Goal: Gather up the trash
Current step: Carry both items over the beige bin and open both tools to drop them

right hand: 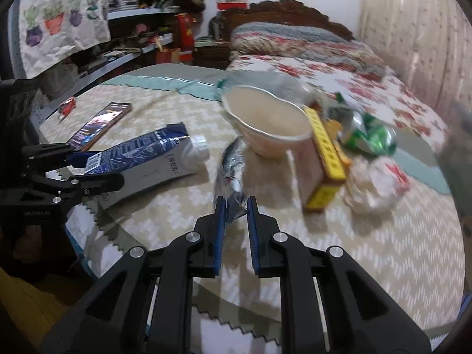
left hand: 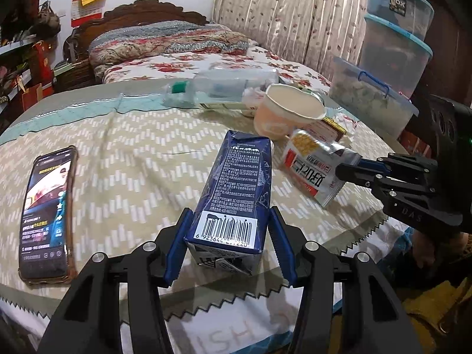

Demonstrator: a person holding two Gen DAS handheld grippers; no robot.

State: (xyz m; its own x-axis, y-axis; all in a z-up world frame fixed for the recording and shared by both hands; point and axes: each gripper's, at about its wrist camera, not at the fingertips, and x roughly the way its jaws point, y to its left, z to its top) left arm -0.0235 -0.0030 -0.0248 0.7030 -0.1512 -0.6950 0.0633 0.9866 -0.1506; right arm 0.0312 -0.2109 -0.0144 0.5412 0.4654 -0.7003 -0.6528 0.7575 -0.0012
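I am holding a blue milk carton [left hand: 233, 194] clamped between my left gripper [left hand: 230, 244] pads at the tabletop's [left hand: 124, 159] near edge, while my right gripper [right hand: 236, 206] is pinching a foil snack wrapper [right hand: 233, 171] nearly closed. Both pieces are gripped, so I judge that carrying them to a bin, which I am not seeing, is what comes next. The paper cup [right hand: 265, 124] near the far edge is lying tipped and looking empty.

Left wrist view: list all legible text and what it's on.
"6 923644" then unclear digits, under the barcode on the blue carton.
"BOX" on the top tub.
"DAS" on the right tool.
"ISH" on the cloth at the table edge.
Carton small print, snack packet and phone text: unreadable.
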